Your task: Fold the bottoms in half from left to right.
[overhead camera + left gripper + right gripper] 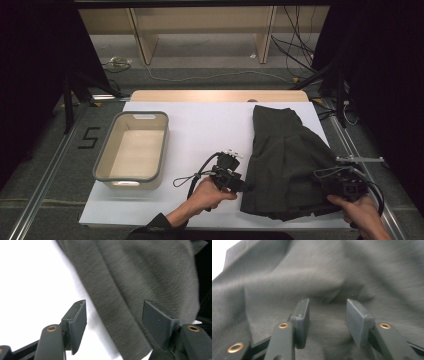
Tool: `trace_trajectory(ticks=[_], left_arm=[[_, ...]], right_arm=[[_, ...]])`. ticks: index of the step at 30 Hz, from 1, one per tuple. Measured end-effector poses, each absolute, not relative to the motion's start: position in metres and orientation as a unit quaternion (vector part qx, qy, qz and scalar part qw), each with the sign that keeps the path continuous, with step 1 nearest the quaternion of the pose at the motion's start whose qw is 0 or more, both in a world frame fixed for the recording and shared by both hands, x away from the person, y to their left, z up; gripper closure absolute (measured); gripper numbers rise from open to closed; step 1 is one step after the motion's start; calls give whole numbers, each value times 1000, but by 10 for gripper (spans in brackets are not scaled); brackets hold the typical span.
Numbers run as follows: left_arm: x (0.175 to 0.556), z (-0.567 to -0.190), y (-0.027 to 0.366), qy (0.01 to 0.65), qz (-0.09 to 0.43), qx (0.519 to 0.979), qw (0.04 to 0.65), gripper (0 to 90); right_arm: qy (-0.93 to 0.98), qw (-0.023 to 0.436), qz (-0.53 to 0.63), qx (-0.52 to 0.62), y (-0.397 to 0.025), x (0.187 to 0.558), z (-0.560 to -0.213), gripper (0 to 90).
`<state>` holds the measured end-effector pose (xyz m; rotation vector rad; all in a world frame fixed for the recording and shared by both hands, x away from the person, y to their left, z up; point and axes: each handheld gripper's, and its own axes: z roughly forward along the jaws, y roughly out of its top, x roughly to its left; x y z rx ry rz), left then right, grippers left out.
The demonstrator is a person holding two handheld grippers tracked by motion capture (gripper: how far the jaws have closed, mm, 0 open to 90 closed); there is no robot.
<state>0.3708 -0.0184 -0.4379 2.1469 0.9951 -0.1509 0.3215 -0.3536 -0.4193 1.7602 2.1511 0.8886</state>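
A grey basin [132, 150] sits at the counter's [200, 125] left. The left tongs [246, 187], spread wide, straddle the dark garment's [285, 160] left edge; the right tongs [334, 186] hover spread over its right side.

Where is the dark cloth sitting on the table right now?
In the high view the dark cloth lies on the right part of the white table, between the left gripper and right gripper, well apart from the grey basin.
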Motion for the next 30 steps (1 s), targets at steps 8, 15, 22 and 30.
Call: trace_trajectory(ticks=[8, 15, 22, 30], left_arm=[[374, -443, -18, 398, -60, 839, 367, 303], [374, -449, -20, 402, -72, 838, 363, 292], [372, -464, -29, 398, -89, 845, 346, 289], [364, -475, -37, 382, -119, 850, 344, 865]], right_arm=[[761, 93, 246, 594, -340, 319, -445, 629], [773, 100, 225, 585, -335, 307, -444, 877], [773, 106, 224, 584, -341, 295, -440, 879], [762, 110, 267, 580, -345, 298, -430, 540]])
